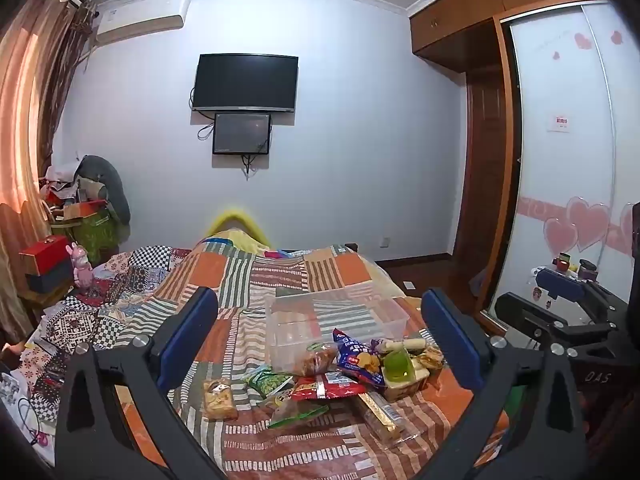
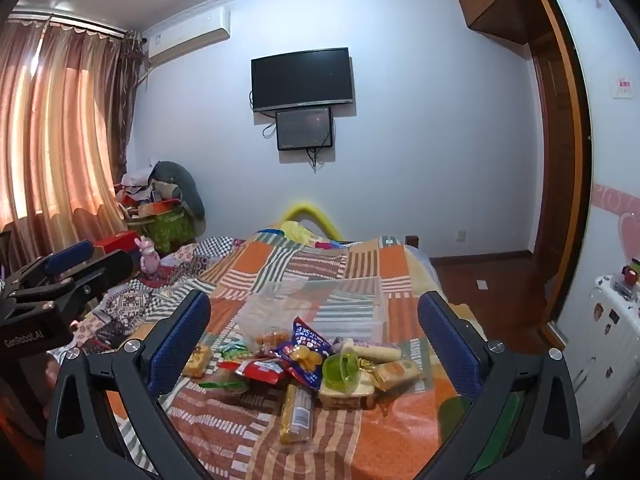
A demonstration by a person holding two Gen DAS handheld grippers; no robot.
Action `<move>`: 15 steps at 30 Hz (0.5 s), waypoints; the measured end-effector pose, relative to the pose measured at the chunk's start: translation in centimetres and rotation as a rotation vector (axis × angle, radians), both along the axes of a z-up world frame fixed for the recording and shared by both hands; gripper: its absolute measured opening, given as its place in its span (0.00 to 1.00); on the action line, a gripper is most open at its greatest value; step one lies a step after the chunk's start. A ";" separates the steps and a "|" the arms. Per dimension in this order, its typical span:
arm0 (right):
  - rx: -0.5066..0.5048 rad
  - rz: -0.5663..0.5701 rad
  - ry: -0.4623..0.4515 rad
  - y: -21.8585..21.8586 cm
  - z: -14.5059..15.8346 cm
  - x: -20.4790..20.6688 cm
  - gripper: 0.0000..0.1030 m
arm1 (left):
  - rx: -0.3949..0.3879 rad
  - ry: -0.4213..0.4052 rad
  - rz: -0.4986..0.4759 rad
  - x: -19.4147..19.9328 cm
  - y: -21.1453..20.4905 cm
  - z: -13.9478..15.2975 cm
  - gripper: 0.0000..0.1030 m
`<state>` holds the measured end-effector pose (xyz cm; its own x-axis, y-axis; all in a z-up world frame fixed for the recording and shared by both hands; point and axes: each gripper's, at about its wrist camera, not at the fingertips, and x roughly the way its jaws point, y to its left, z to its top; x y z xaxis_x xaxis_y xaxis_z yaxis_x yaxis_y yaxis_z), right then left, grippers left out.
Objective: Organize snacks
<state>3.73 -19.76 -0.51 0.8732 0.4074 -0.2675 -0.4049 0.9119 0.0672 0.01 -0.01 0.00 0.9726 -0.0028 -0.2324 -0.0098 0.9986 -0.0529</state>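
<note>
A heap of snack packets (image 1: 340, 376) (image 2: 304, 364) lies on the patchwork bedspread, among them a blue chips bag (image 1: 356, 356) (image 2: 306, 350), a green jelly cup (image 1: 396, 366) (image 2: 342, 368) and a red packet (image 1: 328, 390) (image 2: 262, 370). Just behind the heap stands a clear plastic box (image 1: 336, 312) (image 2: 320, 312) with nothing in it. My left gripper (image 1: 320, 328) hangs open before the heap with nothing between its blue pads. My right gripper (image 2: 314, 328) is open too, also holding nothing. In the left wrist view the right gripper (image 1: 560, 292) shows at the right edge; in the right wrist view the left gripper (image 2: 68, 268) shows at the left.
The bed (image 1: 280, 276) runs away toward a wall with a television (image 1: 246, 82). Left of it a nightstand holds a pink toy (image 1: 82, 266), boxes and bags. A wardrobe with sliding doors (image 1: 560, 160) stands on the right, and a white case (image 2: 608, 344) is beside the bed.
</note>
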 end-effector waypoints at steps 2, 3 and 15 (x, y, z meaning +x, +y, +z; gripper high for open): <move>0.000 0.002 0.004 0.0 -0.1 -0.1 1.00 | 0.000 0.002 -0.006 0.0 0.0 0.0 1.00; 0.001 0.003 0.005 0.0 -0.1 -0.1 1.00 | 0.000 0.002 -0.007 -0.1 0.0 0.0 1.00; -0.003 0.008 0.003 0.3 0.3 -0.3 1.00 | -0.013 -0.004 -0.003 0.0 0.2 -0.1 1.00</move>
